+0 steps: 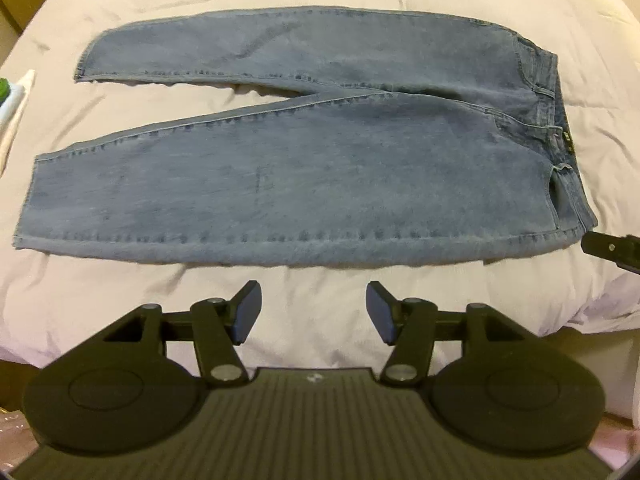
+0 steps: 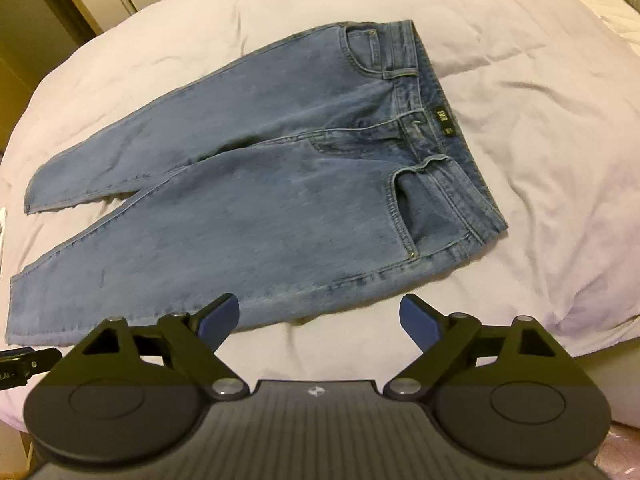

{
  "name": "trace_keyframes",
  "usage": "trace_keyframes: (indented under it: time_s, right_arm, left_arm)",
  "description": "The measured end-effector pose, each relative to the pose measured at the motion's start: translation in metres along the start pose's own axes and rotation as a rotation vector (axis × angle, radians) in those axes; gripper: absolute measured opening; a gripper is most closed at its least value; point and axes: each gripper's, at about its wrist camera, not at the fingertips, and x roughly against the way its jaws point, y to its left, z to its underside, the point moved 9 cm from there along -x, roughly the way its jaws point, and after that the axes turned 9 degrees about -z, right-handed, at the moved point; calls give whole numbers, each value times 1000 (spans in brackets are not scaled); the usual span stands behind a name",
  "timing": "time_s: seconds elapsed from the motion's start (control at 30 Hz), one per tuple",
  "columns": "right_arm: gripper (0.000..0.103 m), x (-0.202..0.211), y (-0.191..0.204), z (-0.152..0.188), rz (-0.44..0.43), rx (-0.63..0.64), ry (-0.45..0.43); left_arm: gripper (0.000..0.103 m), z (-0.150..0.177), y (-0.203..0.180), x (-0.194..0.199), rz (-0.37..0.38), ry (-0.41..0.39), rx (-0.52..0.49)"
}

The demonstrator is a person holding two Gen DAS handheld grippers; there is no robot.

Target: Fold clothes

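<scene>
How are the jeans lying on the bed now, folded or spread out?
Spread out. The jeans lie flat on the bed cover, both legs side by side, waistband fully visible, no fold.

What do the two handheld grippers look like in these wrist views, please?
Both match: the left gripper and right gripper have black linkage arms on silver pivot pins, blue flat finger pads, two round black discs and a ribbed grey body bearing a small white mark. No cables or sleeves show.

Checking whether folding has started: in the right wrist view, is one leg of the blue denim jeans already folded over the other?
No, the blue denim jeans lie flat with both legs spread apart, side by side on the pale bedcover.
</scene>
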Motion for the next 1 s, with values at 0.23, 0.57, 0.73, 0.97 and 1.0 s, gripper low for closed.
trace_keyframes:
  time_s: [0.23, 0.57, 0.73, 0.97, 1.0]
  right_arm:
    - [89, 26, 12, 22, -26, -40, -53]
    - [90, 60, 36, 32, 1, -84, -109]
    - [90, 53, 56, 34, 45, -159, -125]
    - [90, 30, 114, 34, 49, -175, -108]
    - [90, 28, 122, 34, 49, -169, -106]
  left_arm:
    - [61, 11, 2, 47, -38, -78, -2]
    - [61, -7, 36, 72, -22, -146, -31]
    - [61, -25, 69, 59, -25, -140, -80]
    - [61, -47, 114, 36, -30, -112, -110]
    - [62, -49, 119, 33, -28, -109, -115]
